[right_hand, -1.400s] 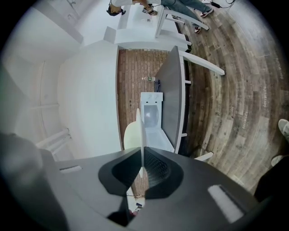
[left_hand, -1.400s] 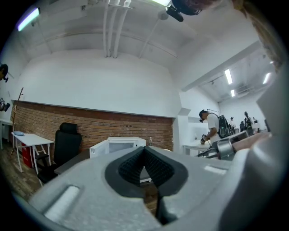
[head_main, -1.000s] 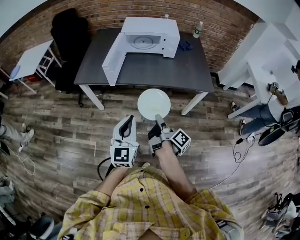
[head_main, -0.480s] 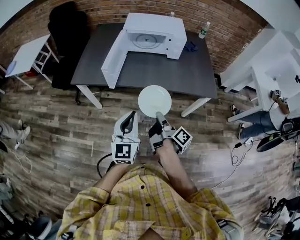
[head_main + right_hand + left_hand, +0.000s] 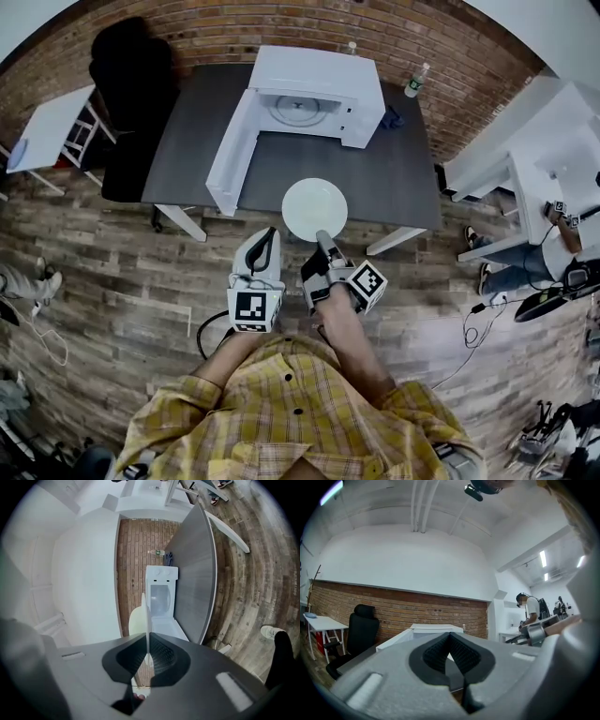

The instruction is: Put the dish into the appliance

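Note:
A white microwave [image 5: 314,89] stands at the back of a dark table [image 5: 394,178], its door [image 5: 230,155] swung open to the left. My right gripper [image 5: 323,237] is shut on the near rim of a white plate [image 5: 315,208], which hangs level over the table's front edge. In the right gripper view the plate [image 5: 148,616] shows edge-on between the pads, with the microwave [image 5: 161,597] beyond it. My left gripper [image 5: 262,246] is beside it on the left, shut and empty. Its own view looks past the jaws [image 5: 450,641] at the microwave [image 5: 426,632].
A black office chair [image 5: 131,75] stands at the table's left end, with a small white table [image 5: 47,127] further left. A bottle [image 5: 415,80] stands at the table's back right corner. White desks [image 5: 534,141] and a person's legs are at the right. Cables lie on the wooden floor.
Both grippers have moved forward toward the table together. The plate, which hung over the floor in front of the table, now hangs over the table's front edge.

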The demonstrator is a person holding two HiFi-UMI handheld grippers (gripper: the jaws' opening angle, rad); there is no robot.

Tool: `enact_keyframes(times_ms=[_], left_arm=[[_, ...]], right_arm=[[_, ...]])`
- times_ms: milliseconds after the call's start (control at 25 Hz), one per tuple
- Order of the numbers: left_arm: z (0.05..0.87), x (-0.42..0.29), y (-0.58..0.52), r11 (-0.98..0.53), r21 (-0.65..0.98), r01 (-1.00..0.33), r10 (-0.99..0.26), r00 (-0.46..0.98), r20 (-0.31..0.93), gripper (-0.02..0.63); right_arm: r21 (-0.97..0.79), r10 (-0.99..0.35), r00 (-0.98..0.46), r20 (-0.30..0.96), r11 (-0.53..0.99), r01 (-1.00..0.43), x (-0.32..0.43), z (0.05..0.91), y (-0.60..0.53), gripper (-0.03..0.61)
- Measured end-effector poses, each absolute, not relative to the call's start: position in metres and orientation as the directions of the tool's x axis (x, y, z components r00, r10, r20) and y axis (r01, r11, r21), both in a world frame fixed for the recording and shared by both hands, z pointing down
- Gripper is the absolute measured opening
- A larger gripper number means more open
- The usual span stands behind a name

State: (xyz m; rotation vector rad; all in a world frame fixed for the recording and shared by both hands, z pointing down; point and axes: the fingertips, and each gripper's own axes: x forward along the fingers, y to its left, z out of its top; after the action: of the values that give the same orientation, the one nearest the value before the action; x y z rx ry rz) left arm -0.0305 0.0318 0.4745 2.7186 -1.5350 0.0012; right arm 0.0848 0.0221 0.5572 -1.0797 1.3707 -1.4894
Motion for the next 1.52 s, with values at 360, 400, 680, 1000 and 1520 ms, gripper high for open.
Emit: enact_keyframes(times_ms=[360, 400, 680, 1000, 1520], left_arm=[[0.466, -0.044, -0.048, -0.544, 0.046, -0.838, -0.839, 0.545, 0.007, 0.0], [0.465, -0.044, -0.056, -0.55, 0.048, -0.834, -0.834, 0.551, 0.004, 0.0], [0.46, -0.052, -0.102, -0.595, 0.052, -0.802, -0.803, 0.595, 0.0, -0.003], [0.461, -0.06, -0.141, -0.625, 0.09, -0.776, -0.779, 0.627, -0.002, -0.003], [0.47, -0.055, -0.155, -0.635, 0.116, -0.763, -0.767, 0.641, 0.02, -0.003]], right_arm=[[-0.997, -0.965, -0.255, 0.067, -0.072, 0.011, 0.076, 0.551, -0.058, 0.018], [-0.997, -0.966, -0.25, 0.065, -0.071, 0.013, 0.074, 0.549, -0.065, 0.018], [-0.996, -0.976, -0.209, 0.066, -0.076, 0.036, 0.064, 0.544, -0.114, 0.018], [-0.997, -0.984, -0.169, 0.061, -0.069, 0.044, 0.053, 0.54, -0.151, 0.02], [-0.995, -0.983, -0.171, 0.065, -0.077, 0.064, 0.054, 0.541, -0.171, 0.02]])
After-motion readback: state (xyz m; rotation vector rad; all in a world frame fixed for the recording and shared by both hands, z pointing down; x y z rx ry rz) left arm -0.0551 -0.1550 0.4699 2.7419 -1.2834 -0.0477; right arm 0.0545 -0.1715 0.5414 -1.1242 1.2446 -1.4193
